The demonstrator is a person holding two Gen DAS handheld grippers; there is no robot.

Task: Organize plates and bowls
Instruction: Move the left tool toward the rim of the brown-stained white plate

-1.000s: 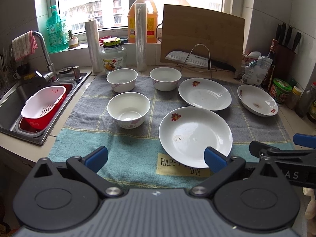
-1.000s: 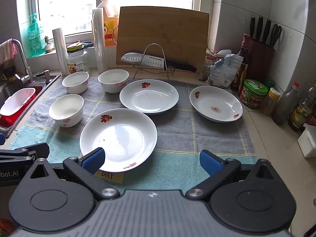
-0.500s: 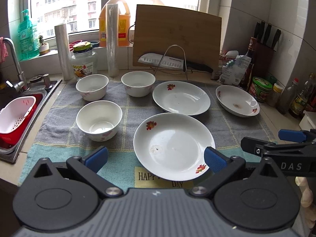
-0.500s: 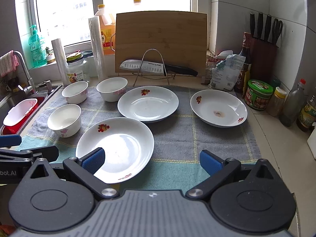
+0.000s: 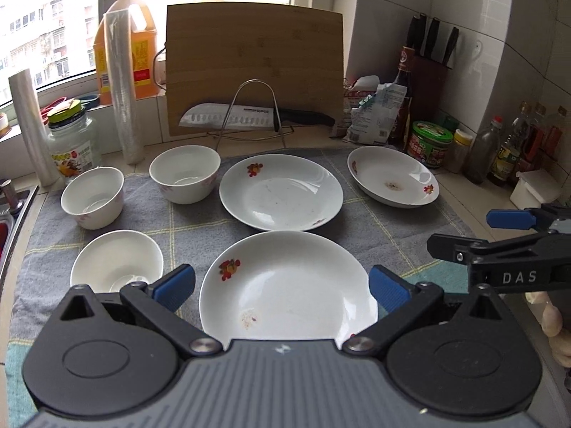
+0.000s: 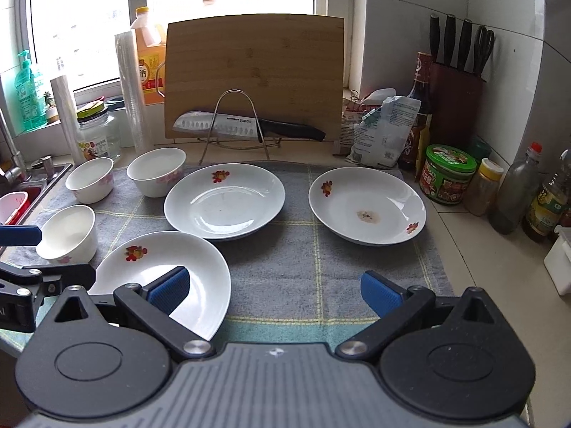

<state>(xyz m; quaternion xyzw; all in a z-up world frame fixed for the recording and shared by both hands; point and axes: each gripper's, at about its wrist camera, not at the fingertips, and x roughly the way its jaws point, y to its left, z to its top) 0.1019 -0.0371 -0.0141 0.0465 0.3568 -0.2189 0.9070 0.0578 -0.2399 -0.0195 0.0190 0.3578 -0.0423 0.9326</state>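
While grippers gape, three plates (image 5: 280,192), three bowls (image 5: 184,172)

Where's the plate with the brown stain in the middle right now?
The stained plate sits at the towel's far right, beside the green-lidded jar, right of the middle plate.

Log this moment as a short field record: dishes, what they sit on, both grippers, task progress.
plates: three, nearest plate, middle plate, right plate, all lying apart
bowls: three, unstacked
surface: checked towel
left gripper: jaws open, astride the nearest plate, holding nothing
right gripper: jaws open, empty
progress: nothing stacked yet
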